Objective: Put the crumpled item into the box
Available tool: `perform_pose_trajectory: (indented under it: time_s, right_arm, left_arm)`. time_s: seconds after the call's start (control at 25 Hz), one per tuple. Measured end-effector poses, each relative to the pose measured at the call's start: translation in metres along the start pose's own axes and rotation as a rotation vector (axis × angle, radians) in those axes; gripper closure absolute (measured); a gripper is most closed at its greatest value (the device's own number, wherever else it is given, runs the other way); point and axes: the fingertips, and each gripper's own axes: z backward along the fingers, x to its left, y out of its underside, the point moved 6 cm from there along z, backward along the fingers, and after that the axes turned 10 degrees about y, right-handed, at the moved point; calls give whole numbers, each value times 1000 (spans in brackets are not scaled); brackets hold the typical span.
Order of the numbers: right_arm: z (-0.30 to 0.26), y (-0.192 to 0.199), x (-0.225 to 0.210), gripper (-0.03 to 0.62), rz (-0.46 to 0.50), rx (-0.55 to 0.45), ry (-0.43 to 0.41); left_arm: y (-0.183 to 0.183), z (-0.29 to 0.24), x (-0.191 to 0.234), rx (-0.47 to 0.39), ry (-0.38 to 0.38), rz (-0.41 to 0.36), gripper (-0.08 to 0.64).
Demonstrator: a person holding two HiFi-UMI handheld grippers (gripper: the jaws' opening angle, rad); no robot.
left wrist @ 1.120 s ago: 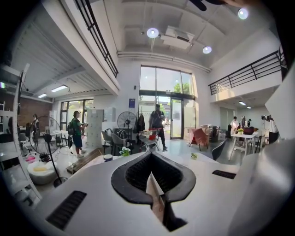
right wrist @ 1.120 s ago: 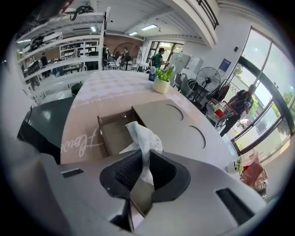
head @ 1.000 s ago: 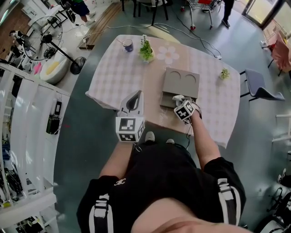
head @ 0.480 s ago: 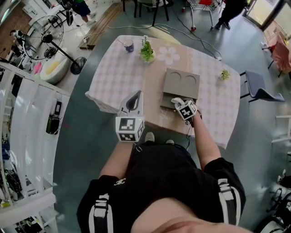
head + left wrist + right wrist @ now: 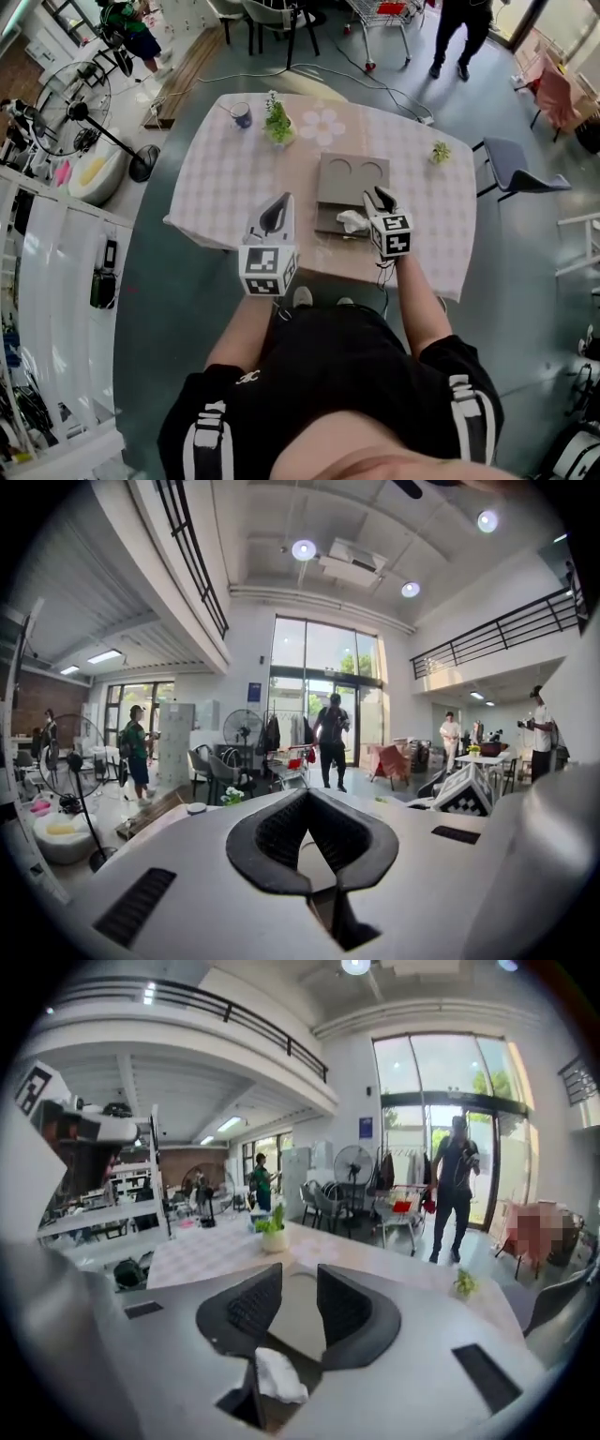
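A grey box [image 5: 327, 221] stands open on the checked table, and its lid [image 5: 352, 174], which has two round dents, is tipped back. A white crumpled item [image 5: 352, 221] lies in the box. My right gripper [image 5: 379, 197] hangs just right of the item and over the box, open, with nothing between its fingers. In the right gripper view the item [image 5: 279, 1375] lies under the gripper [image 5: 298, 1276], and the grey lid [image 5: 298, 1321] shows through the gap. My left gripper [image 5: 278, 202] hovers at the table's near edge, left of the box. It [image 5: 307, 795] is shut and holds nothing.
A potted plant [image 5: 277, 120], a blue cup [image 5: 242, 115] and a flower-shaped mat [image 5: 323, 123] sit at the table's far side. A small plant [image 5: 440, 151] is at the far right. A chair [image 5: 514, 171] stands to the right, a fan [image 5: 82, 105] to the left, and a person [image 5: 464, 28] walks beyond.
My right gripper had the white item at the box's front. It has opened and drawn up and to the right, and the item now lies in the box. The left gripper has barely moved.
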Motion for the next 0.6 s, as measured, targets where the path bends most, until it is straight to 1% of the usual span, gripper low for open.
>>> perform_pose_trajectory:
  time_s: [0.08, 0.2, 0.32, 0.4, 0.44, 0.52, 0.6]
  right_arm:
    - [19, -26, -12, 485, -23, -103, 60]
    - [51, -62, -21, 495, -64, -244, 113]
    - [85, -89, -31, 546, -101, -362, 195]
    - [105, -102, -38, 583, -108, -422, 260]
    - [114, -106, -40, 591, -108, -448, 277]
    - [129, -110, -42, 591, -108, -486, 283]
    - [137, -110, -41, 591, -102, -500, 276]
  left_arm:
    - [-3, -9, -5, -5, 28, -8, 569]
    - [-6, -16, -11, -11, 49, -12, 568]
    - [-10, -23, -21, -16, 81, -19, 568]
    - [-13, -29, -27, -20, 103, -26, 568]
    - [-14, -31, -30, -21, 112, -29, 569]
    - [-15, -36, -35, -21, 129, -35, 569]
    - [-16, -39, -39, -21, 145, -41, 568]
